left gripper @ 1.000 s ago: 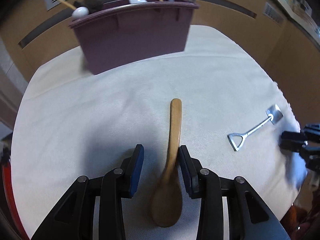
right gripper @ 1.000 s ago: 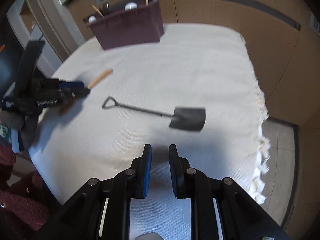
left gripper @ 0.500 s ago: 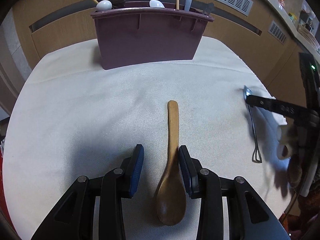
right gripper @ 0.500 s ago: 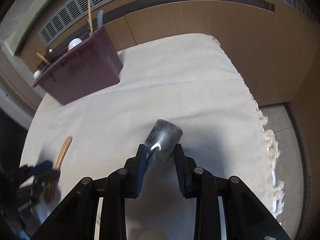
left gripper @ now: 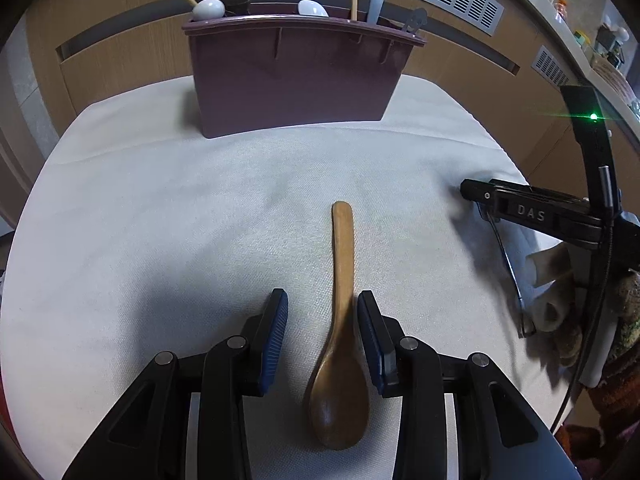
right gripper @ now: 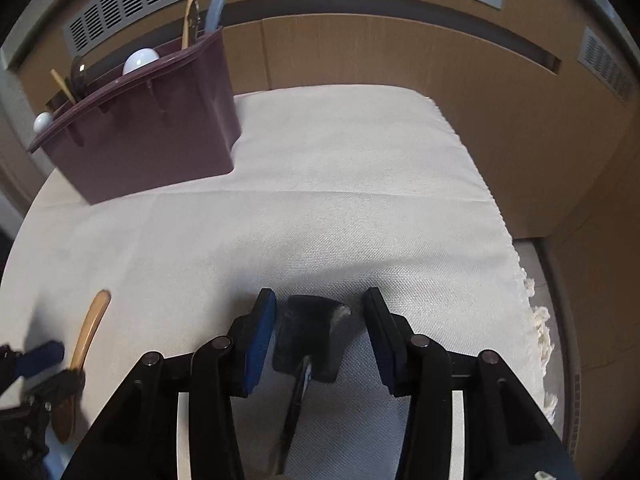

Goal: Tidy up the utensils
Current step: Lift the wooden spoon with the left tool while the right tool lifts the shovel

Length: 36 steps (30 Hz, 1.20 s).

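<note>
Swinging over from the cloth's near edge, the right gripper (right gripper: 318,330) has just spread its jaws around the shovel spoon (right gripper: 310,338); left gripper (left gripper: 322,334) straddles the wooden spoon (left gripper: 340,328), spread, unpinched; both lie short of the holder (left gripper: 296,76); next, pinch and lift.

left tongs (left gripper: 322,334) open | wooden spoon (left gripper: 340,344) between | cloth (left gripper: 160,240)

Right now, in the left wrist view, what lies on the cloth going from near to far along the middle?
left gripper with its jaws open either side of the spoon's neck → wooden spoon, bowl nearest, handle pointing away → bare cloth → maroon utensil caddy holding upright utensils.
</note>
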Motion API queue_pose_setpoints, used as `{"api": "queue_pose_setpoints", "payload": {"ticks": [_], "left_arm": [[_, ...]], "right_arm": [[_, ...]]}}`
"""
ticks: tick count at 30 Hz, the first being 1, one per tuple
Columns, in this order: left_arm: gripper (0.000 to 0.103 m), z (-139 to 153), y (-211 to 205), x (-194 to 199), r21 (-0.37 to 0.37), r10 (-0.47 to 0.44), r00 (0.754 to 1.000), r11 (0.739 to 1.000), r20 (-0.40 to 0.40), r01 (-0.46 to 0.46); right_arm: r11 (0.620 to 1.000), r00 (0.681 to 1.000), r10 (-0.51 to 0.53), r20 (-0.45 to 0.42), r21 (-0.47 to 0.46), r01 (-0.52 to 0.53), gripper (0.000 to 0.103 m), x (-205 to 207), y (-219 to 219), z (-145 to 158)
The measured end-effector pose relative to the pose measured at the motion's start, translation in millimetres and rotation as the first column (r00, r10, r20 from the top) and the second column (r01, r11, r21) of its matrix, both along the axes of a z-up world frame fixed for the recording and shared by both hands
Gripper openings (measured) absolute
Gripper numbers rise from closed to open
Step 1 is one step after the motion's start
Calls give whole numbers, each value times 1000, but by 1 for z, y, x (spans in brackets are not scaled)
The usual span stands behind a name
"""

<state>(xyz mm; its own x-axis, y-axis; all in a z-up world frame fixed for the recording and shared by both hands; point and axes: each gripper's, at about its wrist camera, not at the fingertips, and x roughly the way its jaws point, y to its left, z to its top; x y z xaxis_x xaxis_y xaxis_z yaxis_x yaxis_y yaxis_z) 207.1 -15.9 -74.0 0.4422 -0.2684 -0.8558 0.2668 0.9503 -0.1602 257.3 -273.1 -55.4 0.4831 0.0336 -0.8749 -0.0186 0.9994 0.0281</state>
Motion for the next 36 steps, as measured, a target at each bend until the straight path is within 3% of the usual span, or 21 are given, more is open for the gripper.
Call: {"api": "queue_pose_setpoints", "payload": {"ticks": [1,9,13,18,19,20,21,25,29,36], "left_arm": [[37,0,-3,2,8,-8,1000,1000,-5,8],[37,-1,-43,25,171,-93,995,980,-33,97],[37,-2,-50,34,188,-90,994,977,-67,101],[35,-1,-44,44,145,-52,991,987,-123,70],[31,-1,-43,43,143,-43,993,988,-113,59],[15,0,-41,42,144,-30,995,989,-92,43],[11,2,-38,40,130,-18,997,991,-74,28],[11,27,-20,24,1,59,997,998,44,-59],[11,52,-6,5,-105,112,985,990,134,-98],[11,74,7,-4,-149,128,967,984,221,-96]], "right_arm": [[1000,1000,-7,13,8,6,32,-3,-6,1],[993,992,33,120,107,-46,31,-31,-25,17],[992,976,55,212,104,-78,31,-47,-24,33],[990,952,61,301,105,-96,31,-54,-26,51],[990,947,59,315,104,-96,31,-56,-27,53],[990,944,60,326,102,-98,31,-58,-28,55],[990,940,62,336,101,-102,31,-60,-28,58],[982,926,88,366,126,-143,30,-67,-31,68],[980,917,115,383,105,-167,30,-70,-24,76],[979,908,146,392,78,-191,30,-70,-9,85]]}}
